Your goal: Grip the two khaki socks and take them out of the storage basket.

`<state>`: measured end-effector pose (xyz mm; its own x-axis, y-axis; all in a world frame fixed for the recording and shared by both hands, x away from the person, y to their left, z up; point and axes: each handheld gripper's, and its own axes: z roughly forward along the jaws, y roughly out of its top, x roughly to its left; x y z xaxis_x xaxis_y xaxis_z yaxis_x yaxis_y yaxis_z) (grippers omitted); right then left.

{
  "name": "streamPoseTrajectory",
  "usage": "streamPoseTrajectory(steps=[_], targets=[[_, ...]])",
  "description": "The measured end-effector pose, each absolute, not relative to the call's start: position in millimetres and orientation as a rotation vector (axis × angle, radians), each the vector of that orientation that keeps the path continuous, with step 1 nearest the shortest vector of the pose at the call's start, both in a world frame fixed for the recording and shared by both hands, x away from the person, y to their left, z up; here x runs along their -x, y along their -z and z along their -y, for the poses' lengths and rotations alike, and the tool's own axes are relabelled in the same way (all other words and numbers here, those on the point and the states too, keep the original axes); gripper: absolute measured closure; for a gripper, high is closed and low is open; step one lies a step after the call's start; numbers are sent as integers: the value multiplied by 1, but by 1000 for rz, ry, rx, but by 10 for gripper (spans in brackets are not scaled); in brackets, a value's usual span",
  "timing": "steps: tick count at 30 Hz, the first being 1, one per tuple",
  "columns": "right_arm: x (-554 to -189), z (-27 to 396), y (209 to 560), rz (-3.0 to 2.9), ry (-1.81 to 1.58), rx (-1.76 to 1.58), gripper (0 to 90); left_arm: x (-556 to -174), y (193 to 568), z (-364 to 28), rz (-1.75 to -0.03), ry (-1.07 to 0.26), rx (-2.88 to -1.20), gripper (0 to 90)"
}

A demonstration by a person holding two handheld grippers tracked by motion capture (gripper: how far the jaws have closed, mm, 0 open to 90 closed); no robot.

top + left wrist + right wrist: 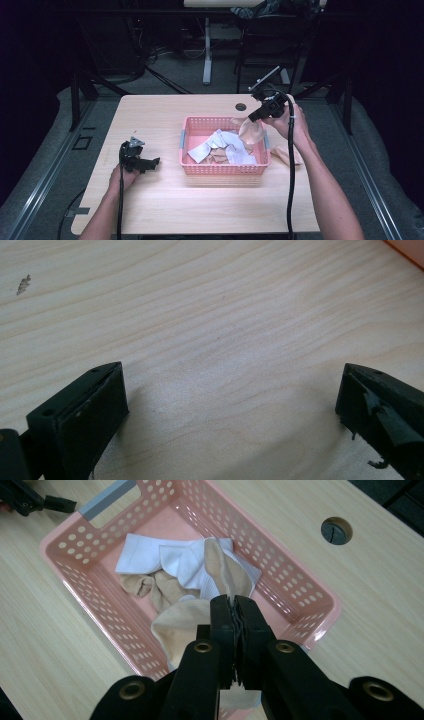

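Observation:
A pink perforated basket [223,169] stands at the table's middle with white socks [226,142] and beige socks [150,587] heaped inside. Over its right end my right gripper [254,116] is shut on a beige sock [251,132] that hangs down into the basket. The right gripper view looks down on that gripper [234,600], its jaws pressed together on the sock [182,622] above the basket [65,575] and the white socks [165,555]. At the table's left, my left gripper [152,162] rests low on the wood, open and holding nothing [232,370].
Another beige sock [287,155] lies on the table [150,115] just right of the basket, under the right forearm. A round cable hole [241,106] sits behind the basket. A corner of the basket [407,247] shows in the left gripper view. Chairs and desk legs stand beyond.

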<state>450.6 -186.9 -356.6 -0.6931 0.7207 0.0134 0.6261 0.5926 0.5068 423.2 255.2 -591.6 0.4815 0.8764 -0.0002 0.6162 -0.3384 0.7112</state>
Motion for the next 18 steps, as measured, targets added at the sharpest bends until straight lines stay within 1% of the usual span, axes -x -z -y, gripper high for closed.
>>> streamPoseTrajectory(steps=[10,18], targets=[[-444,197,333,-2587,-752,-1116,875,-423,592,-255,-1228,-513,-2075,0],[-438,216,320,-2548,-737,-1137,875,-423,592,-255,-1227,-513,-2076,0]])
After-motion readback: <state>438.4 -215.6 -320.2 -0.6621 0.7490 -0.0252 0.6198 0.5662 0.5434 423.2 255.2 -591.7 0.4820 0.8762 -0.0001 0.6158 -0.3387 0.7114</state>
